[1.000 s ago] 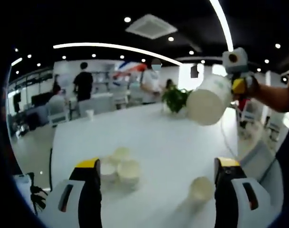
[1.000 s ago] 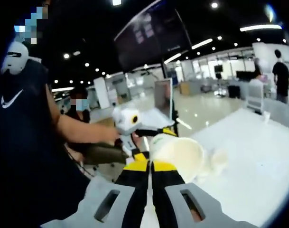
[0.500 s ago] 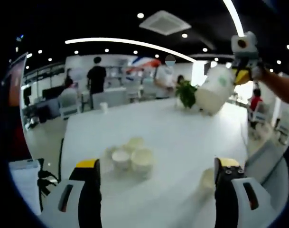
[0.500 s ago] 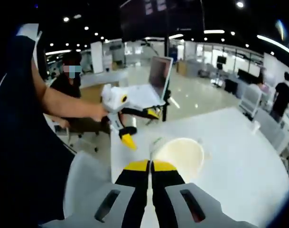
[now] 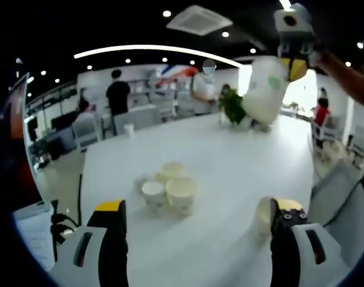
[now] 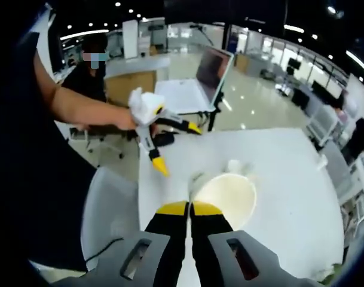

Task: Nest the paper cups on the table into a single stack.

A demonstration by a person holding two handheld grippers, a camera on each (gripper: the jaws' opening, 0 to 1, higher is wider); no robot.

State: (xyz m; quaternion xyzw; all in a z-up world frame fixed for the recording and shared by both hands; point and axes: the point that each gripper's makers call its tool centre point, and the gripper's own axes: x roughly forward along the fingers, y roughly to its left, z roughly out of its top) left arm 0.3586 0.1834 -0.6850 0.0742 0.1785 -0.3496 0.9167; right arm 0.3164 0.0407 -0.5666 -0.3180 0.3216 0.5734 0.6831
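In the left gripper view a cluster of three white paper cups point(image 5: 170, 186) stands upright on the white table point(image 5: 220, 152). Another cup point(image 5: 263, 216) stands just inside my left gripper's right jaw. My left gripper point(image 5: 198, 209) is open wide, low over the table's near edge, holding nothing. At the upper right my right gripper point(image 5: 292, 57) holds a white paper cup point(image 5: 264, 89) high above the table. In the right gripper view my right gripper point(image 6: 190, 209) is shut on the rim of that cup point(image 6: 228, 196), mouth toward the camera. The left gripper point(image 6: 150, 128) shows beyond it, jaws apart.
A potted plant point(image 5: 232, 107) and a small cup point(image 5: 129, 128) stand at the table's far side, with people beyond. A grey chair point(image 6: 110, 209) is at the table's near edge. A laptop point(image 6: 211, 69) and a seated person point(image 6: 95, 63) are on the floor side.
The held cup has swung from tilted to nearly upright, higher in the left gripper view. The right gripper's camera now looks down onto the table. The left gripper stays open.
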